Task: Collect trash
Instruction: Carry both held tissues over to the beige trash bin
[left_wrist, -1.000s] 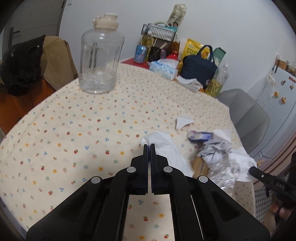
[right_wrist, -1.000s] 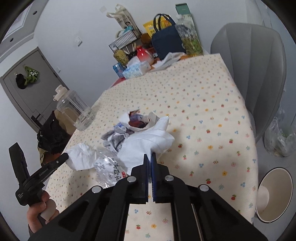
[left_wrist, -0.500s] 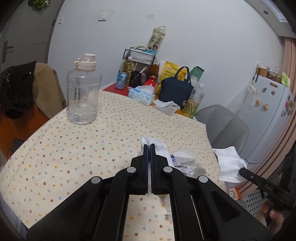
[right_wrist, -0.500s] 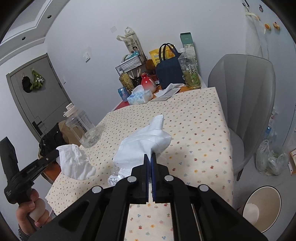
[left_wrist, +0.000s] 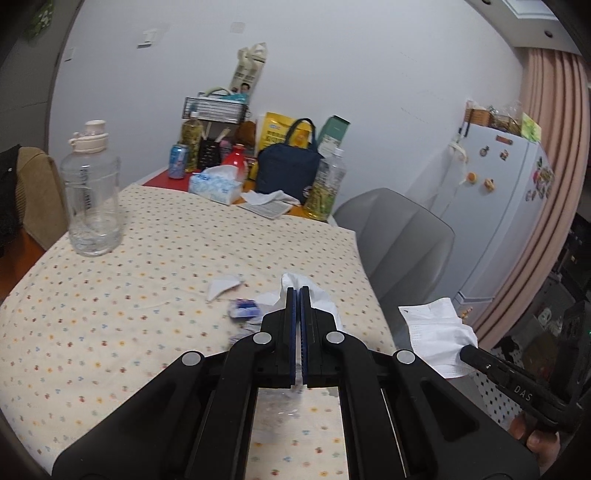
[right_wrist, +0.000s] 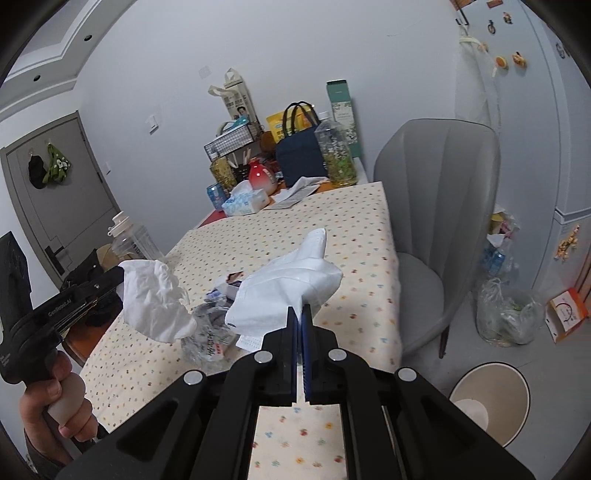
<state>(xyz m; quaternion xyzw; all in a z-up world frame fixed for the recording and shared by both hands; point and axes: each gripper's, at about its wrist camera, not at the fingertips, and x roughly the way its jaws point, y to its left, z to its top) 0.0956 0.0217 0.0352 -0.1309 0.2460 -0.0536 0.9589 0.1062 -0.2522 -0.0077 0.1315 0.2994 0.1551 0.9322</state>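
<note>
My left gripper (left_wrist: 297, 291) is shut on a crumpled white tissue (left_wrist: 314, 295), held above the table; the tissue also shows in the right wrist view (right_wrist: 155, 299). My right gripper (right_wrist: 299, 312) is shut on a white face mask (right_wrist: 291, 280), held above the table's right part; the mask also shows in the left wrist view (left_wrist: 436, 332). More trash lies on the flowered tablecloth (left_wrist: 129, 295): a white paper scrap (left_wrist: 221, 286), a blue wrapper (left_wrist: 243, 308) and a crinkled clear plastic wrapper (right_wrist: 210, 332).
A beige bin (right_wrist: 491, 402) stands on the floor at right, beside a grey chair (right_wrist: 436, 206) and a plastic bag (right_wrist: 506, 314). A large clear jug (left_wrist: 90, 195) stands at the table's left. A tissue box (left_wrist: 218, 186), bottles and a navy bag (left_wrist: 288, 170) crowd the far end.
Both grippers have lifted off the table, each carrying its white piece up from the trash pile. The right gripper has swung toward the chair side and the floor bin has come into view.
</note>
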